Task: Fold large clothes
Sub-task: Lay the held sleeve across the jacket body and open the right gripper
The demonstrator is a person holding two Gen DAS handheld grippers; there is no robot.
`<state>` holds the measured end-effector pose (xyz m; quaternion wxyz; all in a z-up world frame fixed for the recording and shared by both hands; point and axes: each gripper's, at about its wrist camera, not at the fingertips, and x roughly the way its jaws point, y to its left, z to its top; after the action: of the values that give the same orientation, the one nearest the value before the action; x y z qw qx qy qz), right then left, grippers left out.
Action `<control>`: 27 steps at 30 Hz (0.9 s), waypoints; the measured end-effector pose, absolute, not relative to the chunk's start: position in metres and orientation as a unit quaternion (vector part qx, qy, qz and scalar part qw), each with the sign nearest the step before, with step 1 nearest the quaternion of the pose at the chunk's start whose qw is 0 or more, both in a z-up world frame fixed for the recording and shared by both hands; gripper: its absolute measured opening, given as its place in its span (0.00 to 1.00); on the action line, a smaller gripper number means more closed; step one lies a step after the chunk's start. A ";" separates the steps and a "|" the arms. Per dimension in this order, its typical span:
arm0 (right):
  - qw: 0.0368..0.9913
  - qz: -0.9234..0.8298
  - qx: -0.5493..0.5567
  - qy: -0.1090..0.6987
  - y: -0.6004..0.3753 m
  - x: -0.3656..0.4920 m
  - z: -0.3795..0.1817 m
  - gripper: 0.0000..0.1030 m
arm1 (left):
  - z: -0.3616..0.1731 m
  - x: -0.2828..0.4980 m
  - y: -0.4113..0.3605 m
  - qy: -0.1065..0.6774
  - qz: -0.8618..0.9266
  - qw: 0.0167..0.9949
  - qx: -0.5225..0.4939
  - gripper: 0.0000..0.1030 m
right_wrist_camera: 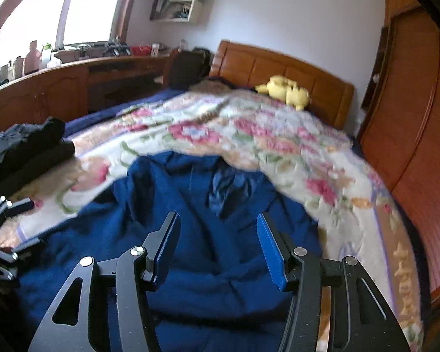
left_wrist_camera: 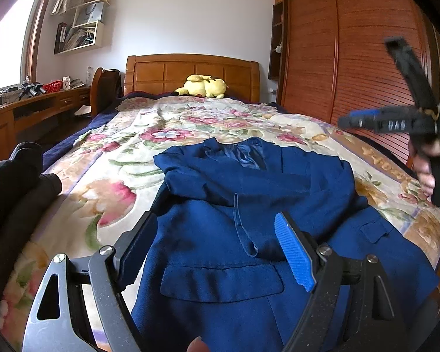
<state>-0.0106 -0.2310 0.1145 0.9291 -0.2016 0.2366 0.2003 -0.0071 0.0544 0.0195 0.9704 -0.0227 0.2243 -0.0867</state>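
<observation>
Across the floral bedspread [left_wrist_camera: 108,158] lies the blue jacket [left_wrist_camera: 249,205], seemingly half folded; both the left gripper [left_wrist_camera: 217,252] and the right gripper [right_wrist_camera: 218,249] hang above it with jaws apart and empty, so pinch one hem layer only.

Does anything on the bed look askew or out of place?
The blue jacket lies only partly folded, one sleeve flopped across its front. A pile of dark clothes sits bunched at the bed's left edge. Nothing looks spilled or damaged.
</observation>
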 end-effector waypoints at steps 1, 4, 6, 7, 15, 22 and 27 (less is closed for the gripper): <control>0.927 0.199 -0.204 0.245 -0.227 -0.002 0.108 0.54 | 0.019 -0.007 0.054 0.226 -0.087 0.970 -0.021 0.81; 0.921 0.201 -0.203 0.265 -0.226 0.011 0.091 0.54 | 0.015 -0.005 0.052 0.231 -0.085 0.969 -0.017 0.81; 0.915 0.208 -0.196 0.285 -0.221 0.022 0.079 0.54 | 0.013 -0.003 0.051 0.234 -0.084 0.968 -0.016 0.81; 0.912 0.212 -0.193 0.292 -0.221 0.027 0.075 0.54 | 0.012 -0.002 0.052 0.236 -0.083 0.968 -0.016 0.81; 0.891 0.254 -0.171 0.334 -0.176 0.067 0.044 0.54 | 0.012 -0.001 0.051 0.240 -0.080 0.967 -0.014 0.81; 0.871 0.273 -0.202 0.356 -0.112 0.102 0.021 0.54 | 0.012 -0.005 0.059 0.246 -0.075 0.966 -0.014 0.81; 0.859 0.280 -0.214 0.372 -0.087 0.126 0.011 0.54 | 0.012 -0.004 0.065 0.250 -0.073 0.965 -0.014 0.81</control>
<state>0.1260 -0.0873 0.0112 0.8587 -0.2138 0.3722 0.2800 -0.0045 0.0653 0.0123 0.9654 -0.0136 0.2500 -0.0732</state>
